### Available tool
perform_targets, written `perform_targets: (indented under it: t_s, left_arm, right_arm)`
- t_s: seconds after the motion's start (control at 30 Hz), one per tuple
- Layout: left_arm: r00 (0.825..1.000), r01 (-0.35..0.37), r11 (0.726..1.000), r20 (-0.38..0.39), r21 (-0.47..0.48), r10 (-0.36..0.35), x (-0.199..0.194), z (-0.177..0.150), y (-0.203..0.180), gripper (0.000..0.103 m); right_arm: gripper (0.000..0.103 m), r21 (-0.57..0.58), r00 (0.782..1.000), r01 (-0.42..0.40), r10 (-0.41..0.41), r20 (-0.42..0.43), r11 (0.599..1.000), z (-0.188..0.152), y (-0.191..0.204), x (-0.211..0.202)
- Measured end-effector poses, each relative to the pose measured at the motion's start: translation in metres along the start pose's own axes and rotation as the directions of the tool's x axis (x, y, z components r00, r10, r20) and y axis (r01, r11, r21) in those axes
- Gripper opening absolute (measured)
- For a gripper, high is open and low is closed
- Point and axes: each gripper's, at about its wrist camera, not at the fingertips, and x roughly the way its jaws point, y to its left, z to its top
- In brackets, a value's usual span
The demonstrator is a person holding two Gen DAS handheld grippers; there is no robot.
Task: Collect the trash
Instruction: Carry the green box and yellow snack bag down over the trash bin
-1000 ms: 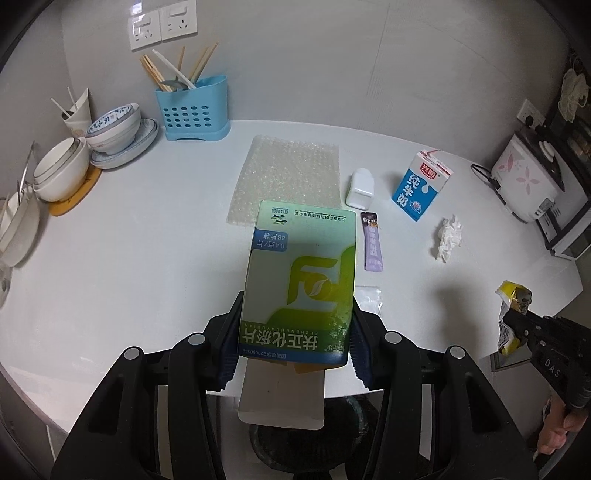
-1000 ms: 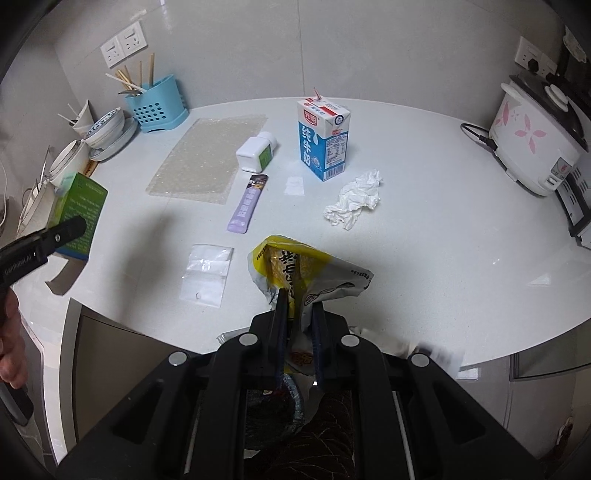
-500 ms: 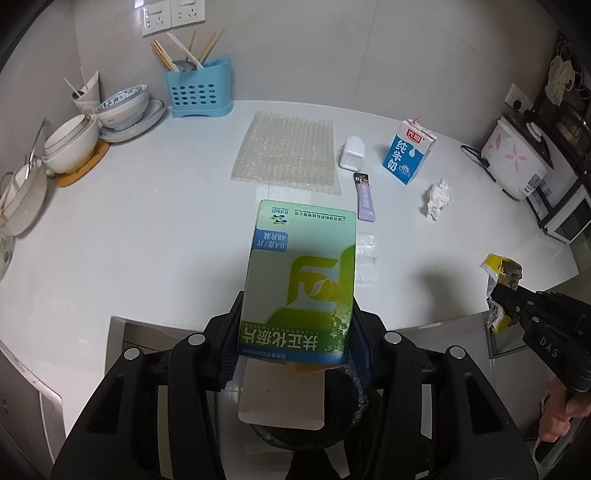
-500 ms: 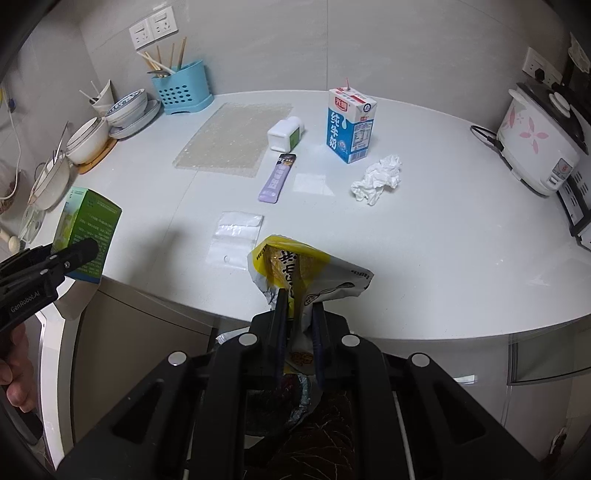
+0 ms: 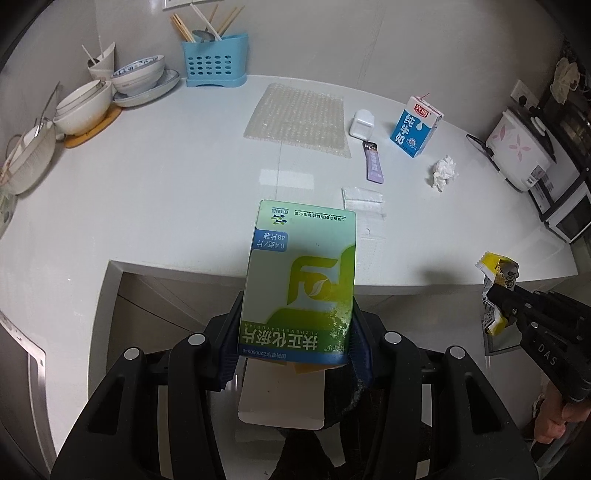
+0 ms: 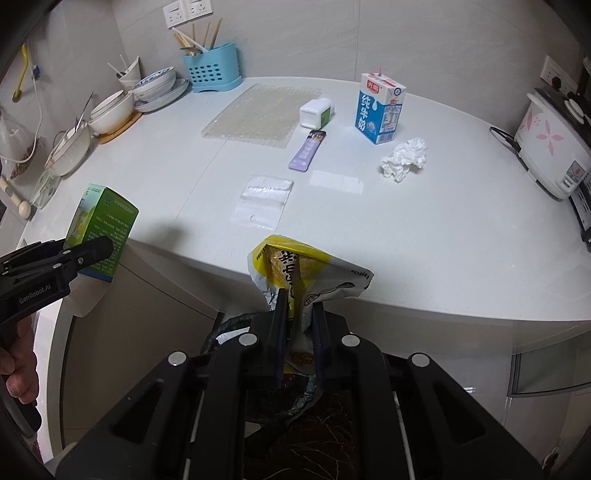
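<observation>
Left gripper clamps the green medicine box (flap hanging open) off the white countertop edge. Right gripper pinches the yellow snack bag above a dark-lined bin. Milk carton remains on the counter.

A blue utensil holder with chopsticks stands at the back of the white counter, beneath wall sockets. Stacked bowls and plates sit to its left, further bowls resting on a wooden trivet. A white rice cooker with pink flowers occupies the right end.
</observation>
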Motion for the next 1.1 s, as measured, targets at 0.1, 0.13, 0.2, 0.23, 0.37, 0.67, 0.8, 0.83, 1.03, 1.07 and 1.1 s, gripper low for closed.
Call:
perform_targets:
  t_s: [0.1,0.13,0.2,0.23,0.37,0.67,0.8,0.83,1.03,1.07,1.1]
  left_arm:
    - [1.0,0.001,1.0,-0.006,-0.006,-0.001,0.004,-0.009,0.001,0.048]
    - [1.0,0.002,1.0,-0.005,-0.008,-0.002,0.005,-0.012,0.001,0.048]
    - [1.0,0.004,1.0,-0.004,-0.01,-0.004,0.008,-0.019,0.0,0.048]
    - [1.0,0.008,1.0,-0.005,-0.014,-0.008,0.01,-0.022,0.001,0.048]
    - [1.0,0.026,0.999,-0.012,-0.022,-0.026,0.022,-0.039,-0.001,0.048]
    - [0.999,0.037,0.999,-0.005,-0.005,-0.037,0.043,-0.068,-0.005,0.048]
    - [1.0,0.017,1.0,-0.003,0.014,-0.017,0.052,-0.077,-0.005,0.048]
    - [1.0,0.015,1.0,-0.005,0.012,-0.015,0.055,-0.079,-0.003,0.048]
    - [0.999,0.013,1.0,-0.03,-0.016,-0.014,0.076,-0.09,0.006,0.048]
    - [0.999,0.015,1.0,-0.028,-0.019,-0.015,0.078,-0.091,0.007,0.048]
    - [1.0,0.015,1.0,-0.023,-0.019,-0.015,0.08,-0.093,0.008,0.048]
  right_arm:
    - [0.011,-0.008,1.0,-0.016,0.016,-0.008,1.0,-0.009,0.005,0.006]
    - [0.011,-0.011,1.0,-0.02,0.02,-0.012,1.0,-0.012,0.007,0.008]
    - [0.011,-0.014,0.999,-0.029,0.028,-0.021,0.999,-0.018,0.01,0.013]
    - [0.011,-0.017,0.999,-0.037,0.037,-0.025,0.999,-0.021,0.012,0.016]
    - [0.011,-0.036,0.998,-0.048,0.047,-0.029,0.998,-0.032,0.019,0.025]
    - [0.011,-0.066,0.997,-0.076,0.074,-0.034,0.995,-0.046,0.033,0.046]
    - [0.011,-0.066,0.996,-0.08,0.077,-0.049,0.995,-0.051,0.034,0.058]
    - [0.011,-0.068,0.996,-0.079,0.075,-0.054,0.995,-0.052,0.034,0.061]
    - [0.011,-0.085,0.994,-0.083,0.076,-0.078,0.993,-0.06,0.038,0.085]
    - [0.011,-0.082,0.993,-0.087,0.081,-0.084,0.993,-0.06,0.038,0.089]
    - [0.011,-0.082,0.993,-0.088,0.081,-0.09,0.993,-0.062,0.038,0.094]
